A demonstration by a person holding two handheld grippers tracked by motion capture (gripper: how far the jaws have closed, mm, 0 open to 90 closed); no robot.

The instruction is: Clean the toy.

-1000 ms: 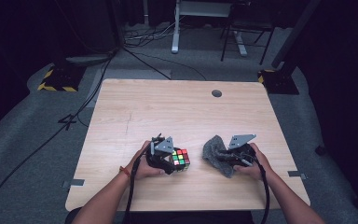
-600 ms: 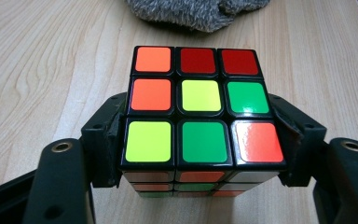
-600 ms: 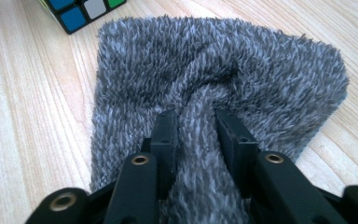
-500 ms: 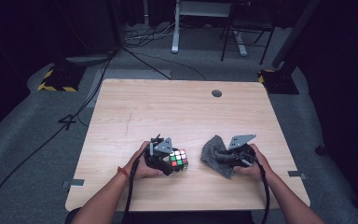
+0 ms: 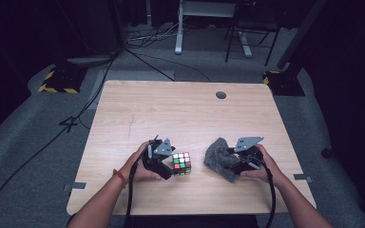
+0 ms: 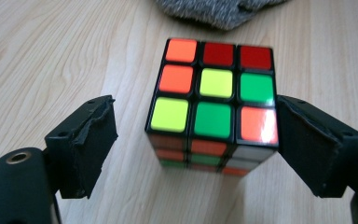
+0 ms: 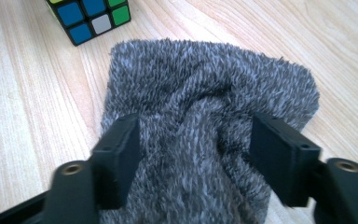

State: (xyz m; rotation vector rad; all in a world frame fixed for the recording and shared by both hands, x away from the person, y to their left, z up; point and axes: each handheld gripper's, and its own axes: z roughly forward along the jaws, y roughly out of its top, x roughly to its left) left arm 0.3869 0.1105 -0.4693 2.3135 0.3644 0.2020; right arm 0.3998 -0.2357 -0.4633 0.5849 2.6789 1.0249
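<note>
A scrambled colour cube (image 5: 181, 163) (image 6: 214, 98) stands on the wooden table (image 5: 171, 114), left of a crumpled grey fuzzy cloth (image 5: 218, 159) (image 7: 205, 84). My left gripper (image 5: 172, 164) (image 6: 200, 119) straddles the cube. Its jaws have just been opening; one pad stands clear of the cube and the other sits right at its side. My right gripper (image 5: 233, 161) (image 7: 196, 128) hovers low over the cloth. Its jaws have also just been opening, and a bunched ridge of cloth lies loose between them. The cube's corner (image 7: 91, 16) shows past the cloth.
A round cable hole (image 5: 221, 95) sits near the table's far edge. Beyond the table, on the grey floor, are cables, a white desk frame (image 5: 178, 28) and a yellow-and-black striped base (image 5: 57, 80). Both forearms come in from the near edge.
Both hands, the cube and the cloth keep their places; in the high view the grey cloth looks slightly more spread out than before.
</note>
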